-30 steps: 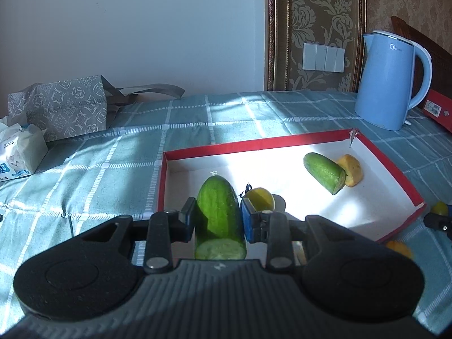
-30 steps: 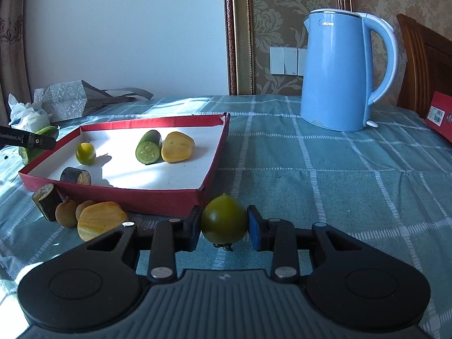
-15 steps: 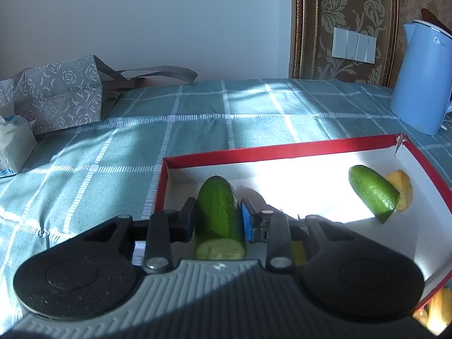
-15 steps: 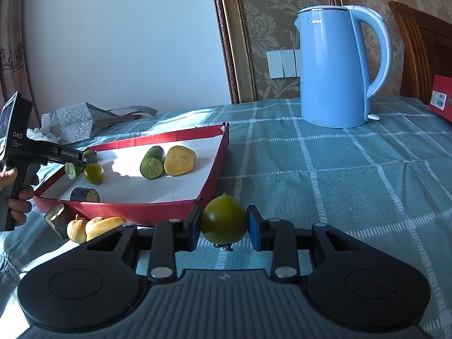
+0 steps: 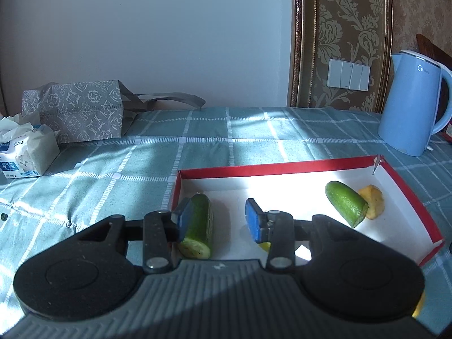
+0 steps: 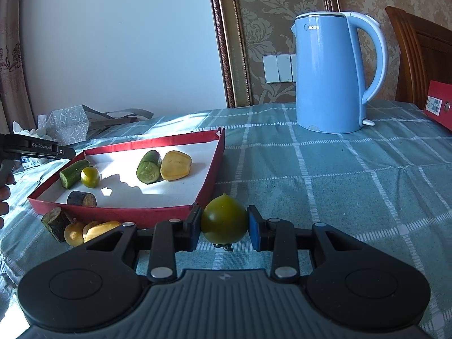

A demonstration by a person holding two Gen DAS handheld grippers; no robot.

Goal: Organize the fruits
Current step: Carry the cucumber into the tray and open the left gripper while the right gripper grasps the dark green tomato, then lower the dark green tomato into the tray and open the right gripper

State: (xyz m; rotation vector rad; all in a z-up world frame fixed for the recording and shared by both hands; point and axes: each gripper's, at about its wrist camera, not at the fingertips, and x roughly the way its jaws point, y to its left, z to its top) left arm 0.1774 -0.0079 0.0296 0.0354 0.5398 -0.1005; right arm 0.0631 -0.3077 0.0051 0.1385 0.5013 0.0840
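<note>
My left gripper [image 5: 219,220] is open above the near left corner of the red-rimmed white tray [image 5: 282,167]. A cucumber piece [image 5: 199,226] lies in the tray against the left finger, released. A second cucumber piece [image 5: 344,207] and a yellow fruit [image 5: 373,204] lie at the tray's right. My right gripper [image 6: 224,226] is shut on a green round fruit [image 6: 224,218], held over the tablecloth by the tray's near corner [image 6: 158,213]. In the right wrist view the tray holds both cucumber pieces [image 6: 74,173], a small green fruit [image 6: 90,177], a dark piece [image 6: 82,198] and a yellow fruit [image 6: 175,165].
A blue kettle [image 6: 334,76] stands behind the tray on the checked cloth. A grey bag [image 5: 76,113] and a tissue pack [image 5: 25,149] sit at the far left. A dark piece [image 6: 55,223] and yellow fruits [image 6: 93,228] lie outside the tray's front. A red box [image 6: 440,107] is far right.
My left gripper has opened and let the cucumber piece down into the tray's left corner. My right gripper still holds the green fruit and has risen a little.
</note>
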